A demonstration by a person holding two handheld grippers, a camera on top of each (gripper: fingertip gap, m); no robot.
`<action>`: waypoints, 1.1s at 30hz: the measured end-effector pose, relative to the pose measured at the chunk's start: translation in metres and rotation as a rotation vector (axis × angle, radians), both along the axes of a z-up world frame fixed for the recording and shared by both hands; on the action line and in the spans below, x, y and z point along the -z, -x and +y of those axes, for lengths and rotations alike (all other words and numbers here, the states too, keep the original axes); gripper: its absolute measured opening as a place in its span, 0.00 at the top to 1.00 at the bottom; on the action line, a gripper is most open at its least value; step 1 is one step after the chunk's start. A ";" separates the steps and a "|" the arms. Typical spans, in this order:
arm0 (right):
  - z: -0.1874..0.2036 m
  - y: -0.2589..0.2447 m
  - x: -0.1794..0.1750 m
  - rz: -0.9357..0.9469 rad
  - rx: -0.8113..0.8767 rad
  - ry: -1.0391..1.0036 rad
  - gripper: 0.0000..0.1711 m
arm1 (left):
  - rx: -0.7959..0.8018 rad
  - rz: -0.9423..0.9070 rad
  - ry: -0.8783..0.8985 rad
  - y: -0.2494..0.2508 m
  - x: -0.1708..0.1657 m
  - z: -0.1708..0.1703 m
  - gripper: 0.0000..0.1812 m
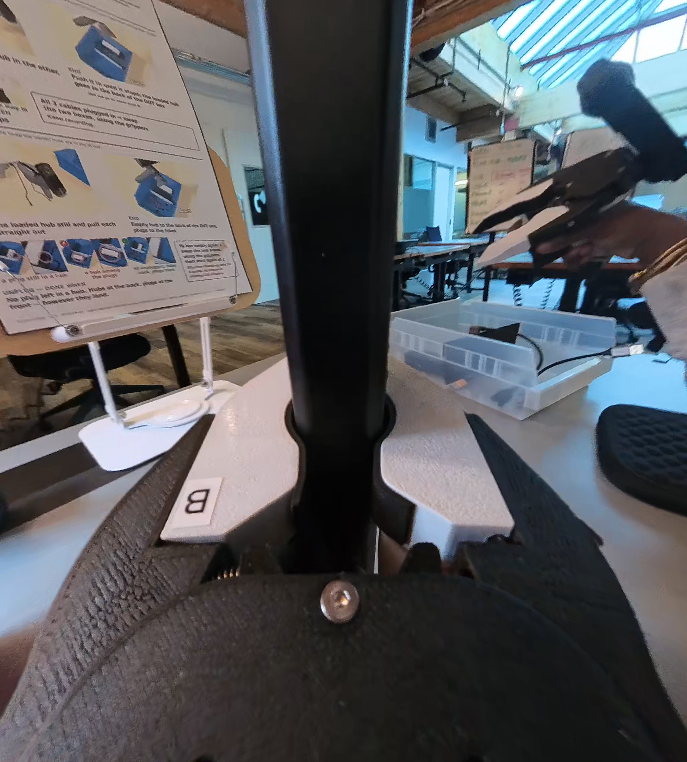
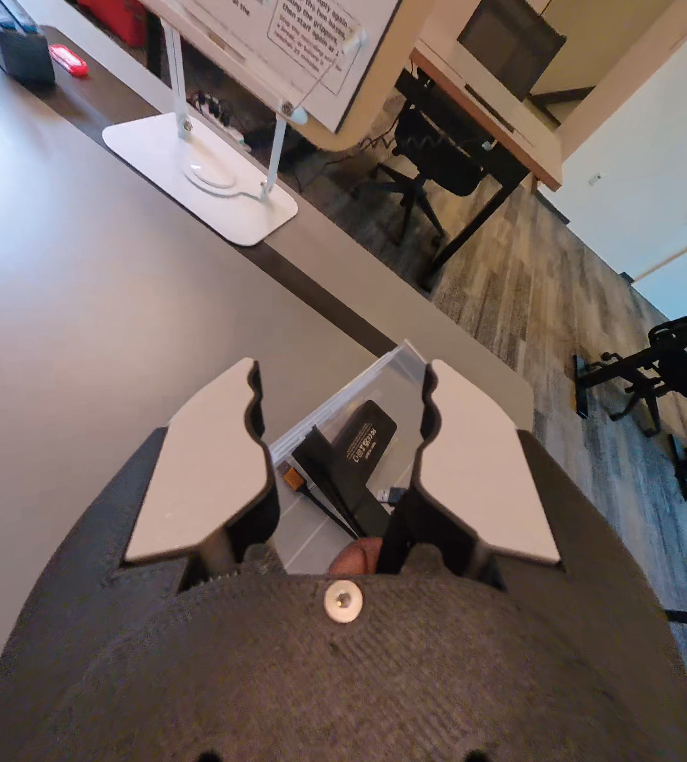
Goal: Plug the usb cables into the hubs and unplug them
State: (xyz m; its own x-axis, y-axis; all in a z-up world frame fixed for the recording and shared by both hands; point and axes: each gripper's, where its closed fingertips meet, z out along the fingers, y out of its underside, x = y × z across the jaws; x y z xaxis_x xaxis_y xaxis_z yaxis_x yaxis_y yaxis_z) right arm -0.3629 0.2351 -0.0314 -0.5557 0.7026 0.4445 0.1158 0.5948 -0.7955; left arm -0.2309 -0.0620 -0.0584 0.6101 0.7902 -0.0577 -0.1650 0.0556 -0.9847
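Closest to us in the left wrist view, our left gripper (image 1: 339,416) is squeezed shut on a long black hub (image 1: 333,206). It stands straight up between the two pale fingers (image 1: 247,445) and runs out the top of the picture, so its long side points forward, away from us.

Our right gripper (image 2: 342,371) has its fingers spread wide and holds nothing. In the left wrist view we also see it up in the air on the right, over the far side of the grey table (image 1: 581,577).

Just under our right gripper sits a clear plastic bin (image 2: 399,371). Inside it we see another black hub (image 2: 364,433) lying flat, with its long side pointing up and to the right in the right wrist view. Beside it lie dark cables, and one plug with an orange tip (image 2: 292,480) rests near the bin wall. In the left wrist view, a cable with a silver plug (image 1: 622,351) hangs over the bin's front edge onto the table.

We think the next job is to pick up a plug. Our right gripper is the nearer one, right above the bin, so it should go down for it. Then the plug must line up with the hub that our left gripper holds.

Farther off stands a white stand (image 2: 201,181) with an instruction sheet (image 1: 86,165). Behind that we see desks and office chairs (image 2: 436,165).
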 end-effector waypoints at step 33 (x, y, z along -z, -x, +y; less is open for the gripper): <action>-0.253 -0.209 -0.001 0.012 -1.188 0.054 0.54 | 0.239 0.135 0.473 -0.037 0.038 0.060 0.83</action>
